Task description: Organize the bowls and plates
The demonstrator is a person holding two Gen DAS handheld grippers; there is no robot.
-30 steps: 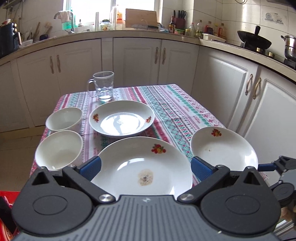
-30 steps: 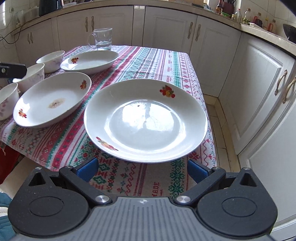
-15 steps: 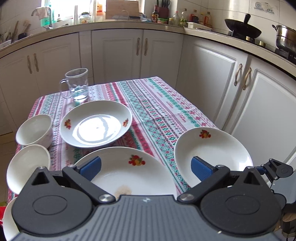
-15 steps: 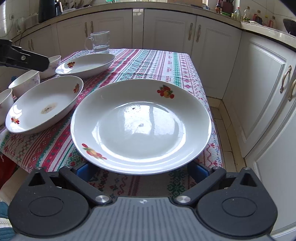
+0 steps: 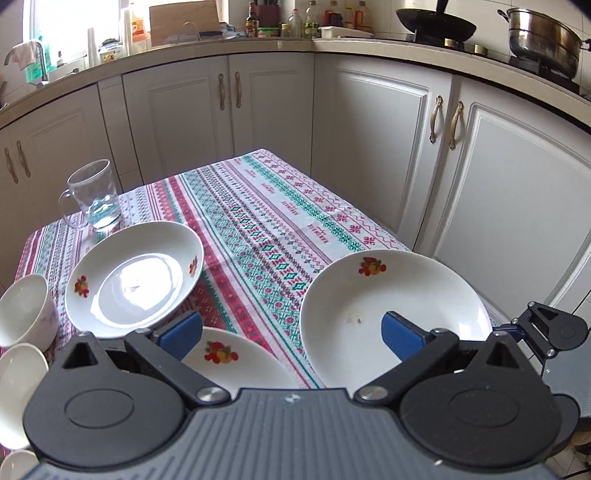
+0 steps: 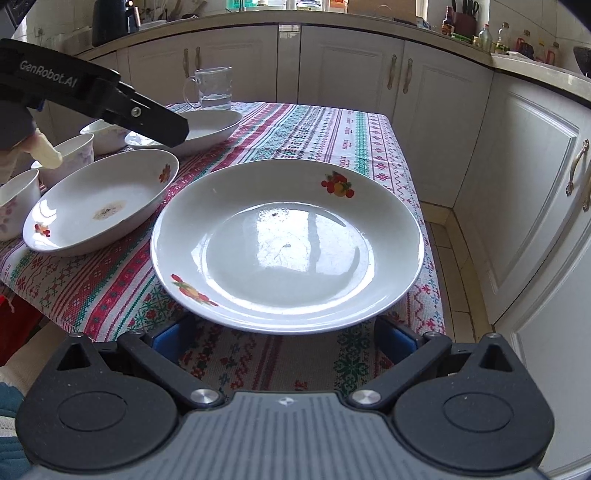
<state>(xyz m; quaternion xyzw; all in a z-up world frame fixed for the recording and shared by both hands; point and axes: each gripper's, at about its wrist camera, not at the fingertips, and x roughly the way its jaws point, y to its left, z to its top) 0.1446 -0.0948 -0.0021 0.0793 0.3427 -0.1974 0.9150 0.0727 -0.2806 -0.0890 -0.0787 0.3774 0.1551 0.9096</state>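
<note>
— What stands at the far corner of the worktop?
— A clear glass mug with a handle, a little water in its bottom, on the red, green and white patterned tablecloth.
— And behind?
— White panelled cabinet doors with brass handles under a beige counter. On it sit a black wok, a lidded steel pot, a row of bottles and a wooden cutting board.
</note>
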